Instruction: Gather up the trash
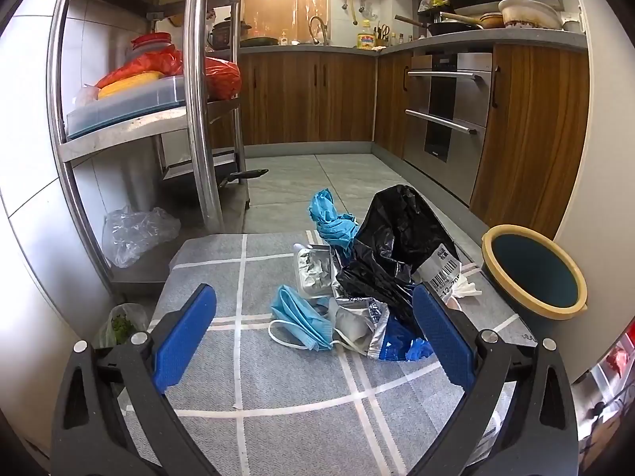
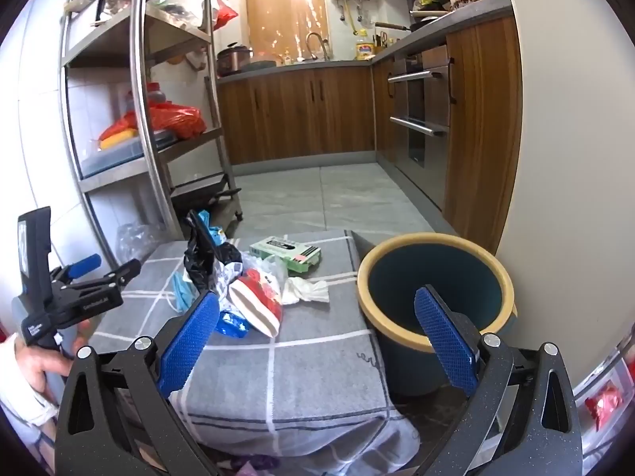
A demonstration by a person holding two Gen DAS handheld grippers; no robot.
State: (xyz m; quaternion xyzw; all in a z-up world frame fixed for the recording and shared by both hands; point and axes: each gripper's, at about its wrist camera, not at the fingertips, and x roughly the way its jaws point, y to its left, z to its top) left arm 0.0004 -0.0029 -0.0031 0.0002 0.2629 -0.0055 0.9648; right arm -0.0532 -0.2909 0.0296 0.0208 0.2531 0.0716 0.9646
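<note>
So we had both tongs spread as wide as they go, and neither had hold of anything. Our left gripper (image 1: 313,333) hung tilted down over the grey cloth with white grid lines (image 1: 246,373), its blue ribbed pads (image 1: 184,335) well apart and bare, with the trash heap showing between them but not touching either pad. Our right gripper (image 2: 317,335) was the same deal: wide open, empty, tilted down, one pad in front of the heap and the other in front of the dark teal round bin with a tan rim (image 2: 432,289).

The trash itself sat in a loose pile on the cloth, just left of the bin. From the left wrist view we could make out a crumpled black plastic bag (image 1: 393,246) standing up in the middle, a scrunched blue glove (image 1: 331,218) behind it, a light blue face mask (image 1: 301,323) in front with its white loops trailing, a small foil tray (image 1: 315,269) and a silver and blue foil wrapper (image 1: 369,317).

The right wrist view added a red and white striped packet (image 2: 260,295), a wadded white tissue (image 2: 307,289) near the bin, and a flat green and white box (image 2: 287,254) lying further back on the cloth.

The bin stood upright, touching the cloth's right edge, and looked empty as far as we could see.
</note>
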